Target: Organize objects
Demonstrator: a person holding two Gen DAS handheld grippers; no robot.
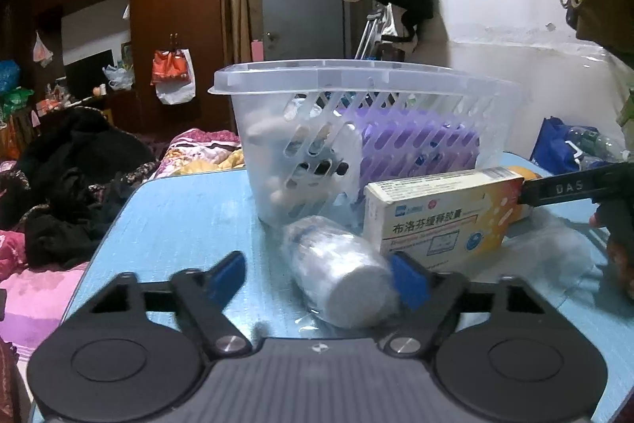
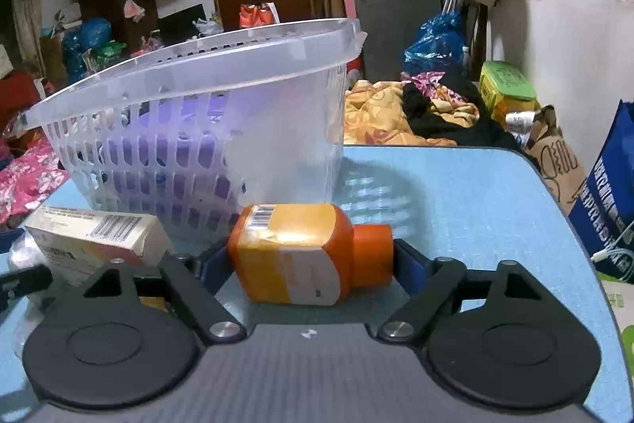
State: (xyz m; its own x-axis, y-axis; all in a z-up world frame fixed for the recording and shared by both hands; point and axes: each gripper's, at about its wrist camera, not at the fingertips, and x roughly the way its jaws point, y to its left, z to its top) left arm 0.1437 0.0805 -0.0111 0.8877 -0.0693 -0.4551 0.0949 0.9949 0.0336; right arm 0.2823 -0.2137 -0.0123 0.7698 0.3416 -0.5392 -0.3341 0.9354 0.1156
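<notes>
On table, both views: pale blue table top (image 2: 467,193) carrying all task items.

Left gripper (image 1: 319,278): jaws spread wide. Right blue pad against the near end of a wrapped white bottle (image 1: 340,280); left pad well clear of it, on the 9 o'clock side. Nothing clamped.

Wrapped white bottle: on its side, film-covered, base toward the camera, neck pointing to 11 o'clock toward the basket. Touching or just short of the medicine box at 2 o'clock; cannot tell which.

Right gripper (image 2: 305,260): jaws wide, one blue pad at each end of an orange bottle (image 2: 301,252). Right pad at the cap, left pad at the base. Contact appears made at both ends; firmness of the clamp cannot be told, bottle resting on the table.

Orange bottle: lying crosswise, cap to 3 o'clock, barcode label upward, just in front of the basket wall.

Medicine box (image 1: 440,221): white and yellow carton with Chinese print, at 9 o'clock of the orange bottle in the right wrist view, near the basket's front.

Basket (image 1: 356,82): clear slotted plastic, upright at 12 o'clock in both views; purple item and pale items visible through the slots, identity unclear.

Surroundings: bedding and dark clothes (image 1: 75,177) beyond the table edge at 9 o'clock.
</notes>
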